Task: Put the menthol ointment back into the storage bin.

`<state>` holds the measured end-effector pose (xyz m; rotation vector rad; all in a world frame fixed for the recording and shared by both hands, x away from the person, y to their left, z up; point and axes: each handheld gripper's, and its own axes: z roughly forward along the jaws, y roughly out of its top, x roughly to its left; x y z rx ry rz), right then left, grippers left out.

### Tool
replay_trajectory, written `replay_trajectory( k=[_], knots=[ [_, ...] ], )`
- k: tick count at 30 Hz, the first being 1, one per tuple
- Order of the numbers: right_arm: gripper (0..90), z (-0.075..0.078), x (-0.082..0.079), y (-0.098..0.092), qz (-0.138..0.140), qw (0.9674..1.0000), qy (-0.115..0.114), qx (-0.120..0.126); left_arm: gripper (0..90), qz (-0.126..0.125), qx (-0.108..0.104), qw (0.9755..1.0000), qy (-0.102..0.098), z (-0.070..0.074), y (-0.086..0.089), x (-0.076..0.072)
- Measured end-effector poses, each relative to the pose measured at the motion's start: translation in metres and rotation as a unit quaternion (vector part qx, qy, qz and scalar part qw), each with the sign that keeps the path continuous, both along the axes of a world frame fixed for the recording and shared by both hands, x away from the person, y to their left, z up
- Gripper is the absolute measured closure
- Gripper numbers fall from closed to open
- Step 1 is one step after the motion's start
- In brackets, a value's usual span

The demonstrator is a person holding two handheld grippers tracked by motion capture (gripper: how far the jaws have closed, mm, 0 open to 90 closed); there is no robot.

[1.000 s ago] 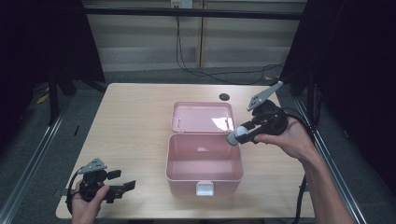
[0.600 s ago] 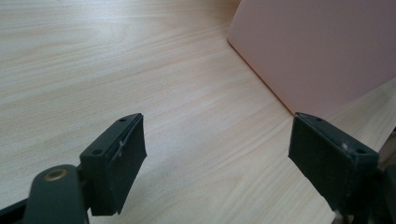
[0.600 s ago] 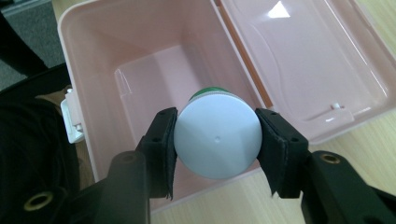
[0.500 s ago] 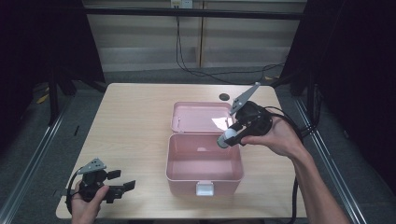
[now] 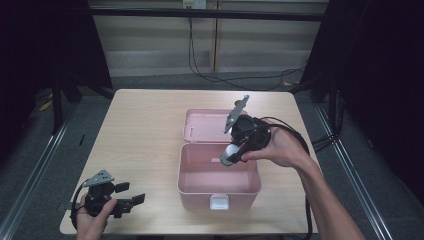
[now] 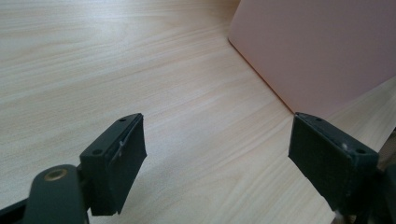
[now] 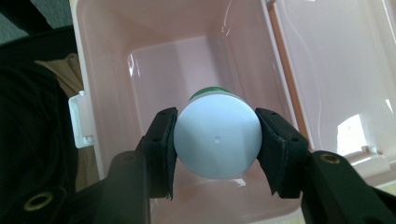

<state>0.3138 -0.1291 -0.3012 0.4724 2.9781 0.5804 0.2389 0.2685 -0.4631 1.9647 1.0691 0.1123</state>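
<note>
Right gripper point(image 5: 229, 156) now moved over glossy pink plastic box point(image 5: 218, 176), clamping smooth round white bottle point(image 7: 217, 136), left gripper point(image 6: 233, 163) agape

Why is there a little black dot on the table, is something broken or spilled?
Nothing looks broken or spilled. The pink box sits open with its lid laid flat behind it. The right gripper holds a white bottle over it. The dark dot is hidden now.

Pink box point(image 5: 218, 186) interior free; raised lid point(image 5: 207, 125) blocks behind.
</note>
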Motion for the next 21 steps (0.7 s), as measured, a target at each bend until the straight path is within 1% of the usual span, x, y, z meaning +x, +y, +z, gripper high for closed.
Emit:
replay_trajectory(
  k=[1, 2, 4, 5, 6, 7, 9, 11, 12, 13, 15, 16, 17, 18, 19, 20, 21],
  knots=[
    [51.5, 0.0, 0.0, 0.0, 0.0, 1.0, 0.0, 0.0, 18.6, 0.0, 0.0, 1.0, 0.0, 0.0, 0.0, 0.0],
    [51.5, -0.002, 0.001, 0.007, 0.007, 0.9999, -0.001, -0.008, 18.6, 0.001, -0.002, 1.0, 0.0, 0.0, 0.0, 0.0],
    [51.5, -0.005, 0.002, 0.015, 0.013, 0.9997, -0.003, -0.018, 18.7, 0.0, -0.005, 1.0, 0.0, 0.0, 0.0, 0.0],
    [51.5, -0.005, 0.002, 0.015, 0.013, 0.9997, -0.003, -0.018, 18.6, 0.0, -0.005, 1.0, 0.0, 0.0, 0.0, 0.0],
    [51.5, -0.008, 0.002, 0.022, 0.016, 0.9995, -0.002, -0.027, 18.6, 0.001, -0.003, 1.0, 0.0, 0.0, 0.0, 0.0],
    [51.5, -0.008, 0.002, 0.022, 0.016, 0.9995, -0.002, -0.027, 18.6, 0.001, -0.003, 1.0, 0.0, 0.0, 0.0, 0.0],
    [51.5, -0.011, 0.003, 0.03, 0.03, 0.9989, 0.002, -0.036, 18.6, 0.002, -0.004, 1.0, 0.0, 0.0, 0.001, 0.0],
    [51.5, -0.012, 0.003, 0.033, 0.032, 0.9988, 0.002, -0.037, 18.6, 0.002, -0.004, 1.0, -0.001, 0.0, 0.001, 0.0],
    [51.5, -0.012, 0.003, 0.037, 0.038, 0.9982, 0.006, -0.046, 18.7, 0.002, -0.005, 1.0, -0.001, 0.0, 0.001, 0.0],
    [51.5, -0.014, 0.003, 0.04, 0.044, 0.998, 0.003, -0.046, 18.7, 0.002, -0.004, 1.0, -0.001, 0.0, 0.001, 0.0],
    [51.5, -0.014, 0.002, 0.042, 0.043, 0.9979, 0.005, -0.048, 18.6, 0.002, -0.005, 1.0, -0.001, 0.0, 0.001, 0.0],
    [51.5, -0.015, 0.002, 0.044, 0.05, 0.9975, 0.007, -0.05, 18.7, 0.001, -0.006, 1.0, 0.0, 0.0, 0.001, 0.0],
    [51.5, -0.015, 0.002, 0.047, 0.047, 0.9975, 0.009, -0.052, 18.6, 0.001, -0.007, 1.0, 0.0, 0.0, 0.001, 0.0],
    [51.5, -0.017, 0.002, 0.049, 0.052, 0.9972, 0.009, -0.054, 18.7, 0.001, -0.008, 1.0, 0.001, 0.0, 0.0, 0.0],
    [51.4, -0.017, 0.002, 0.052, 0.051, 0.997, 0.012, -0.057, 18.7, 0.001, -0.009, 1.0, 0.002, 0.0, 0.0, -0.001],
    [51.5, -0.02, 0.003, 0.057, 0.06, 0.9964, 0.012, -0.06, 18.6, -0.001, -0.007, 1.0, -0.002, 0.001, 0.001, 0.0],
    [51.5, -0.02, 0.003, 0.06, 0.057, 0.9964, 0.015, -0.062, 18.6, -0.001, -0.007, 1.0, -0.002, 0.001, 0.001, 0.0]
  ],
)
